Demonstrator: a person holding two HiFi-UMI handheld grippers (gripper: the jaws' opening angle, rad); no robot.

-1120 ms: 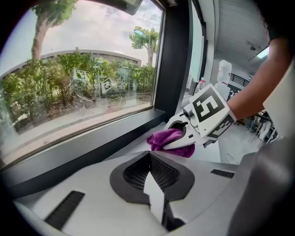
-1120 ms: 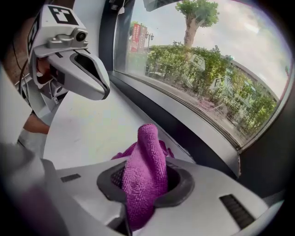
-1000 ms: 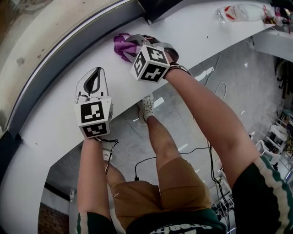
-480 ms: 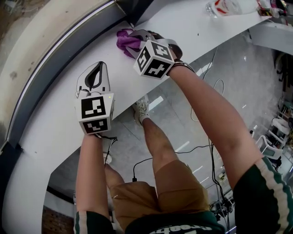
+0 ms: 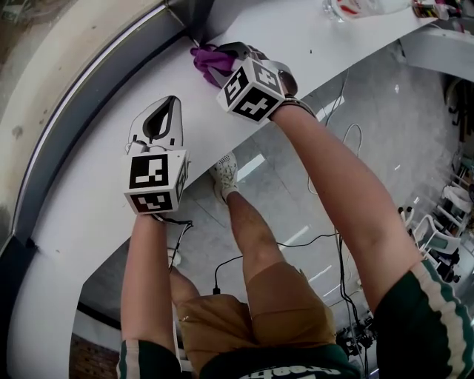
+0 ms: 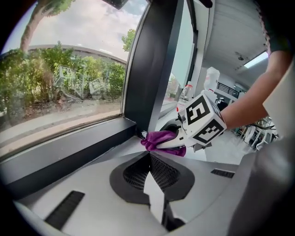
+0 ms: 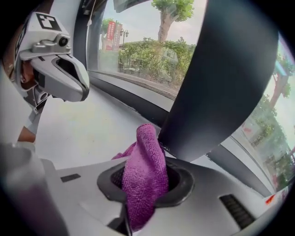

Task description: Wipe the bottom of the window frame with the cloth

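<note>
The purple cloth [image 5: 209,58] lies bunched on the white sill [image 5: 89,200], up against the dark window frame [image 5: 96,85] where its bottom rail meets the upright post [image 7: 221,78]. My right gripper [image 5: 219,65] is shut on the cloth [image 7: 145,175], which rises out of the jaws and touches the post's foot. The left gripper view shows the same cloth [image 6: 159,138] at the frame corner. My left gripper [image 5: 171,104] rests on the sill further left, shut with nothing in it, its jaws [image 6: 150,156] meeting in a line.
A clear plastic bottle [image 5: 355,7] lies on the sill far to the right. The sill's front edge runs just under both grippers, with the person's legs, the floor and cables [image 5: 326,244] below. Glass stands behind the frame.
My right gripper has slid the cloth along the sill up into the corner at the foot of the post. The left gripper has hardly moved.
</note>
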